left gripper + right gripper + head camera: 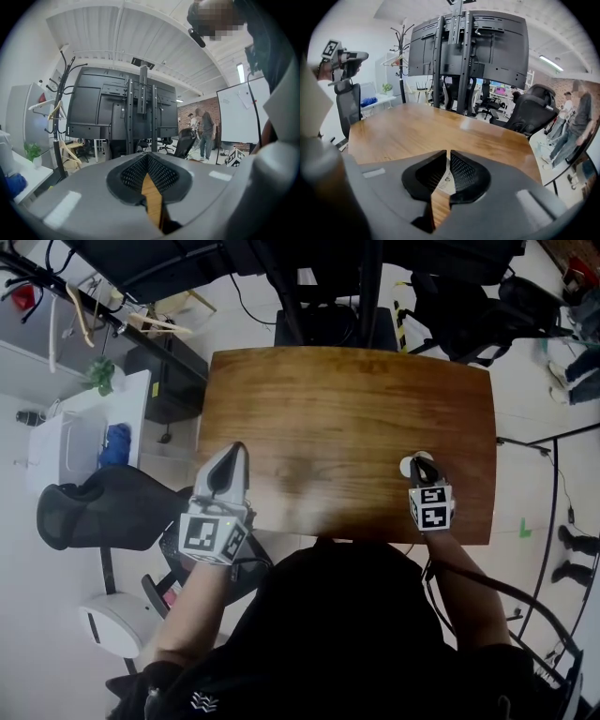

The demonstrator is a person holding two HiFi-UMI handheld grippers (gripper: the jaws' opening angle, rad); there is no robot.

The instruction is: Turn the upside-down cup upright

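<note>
Pinching white cup point(409, 465) wall in right gripper point(421, 462) near table point(347, 409) front-right corner | left gripper point(234, 451) hovering clenched, empty, over front-left corner

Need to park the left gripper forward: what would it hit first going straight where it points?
The left gripper points almost level along the left edge of the wooden table. That stretch looks free; the first thing in line seems to be the display stand beyond the table, though depth is unclear.
</note>
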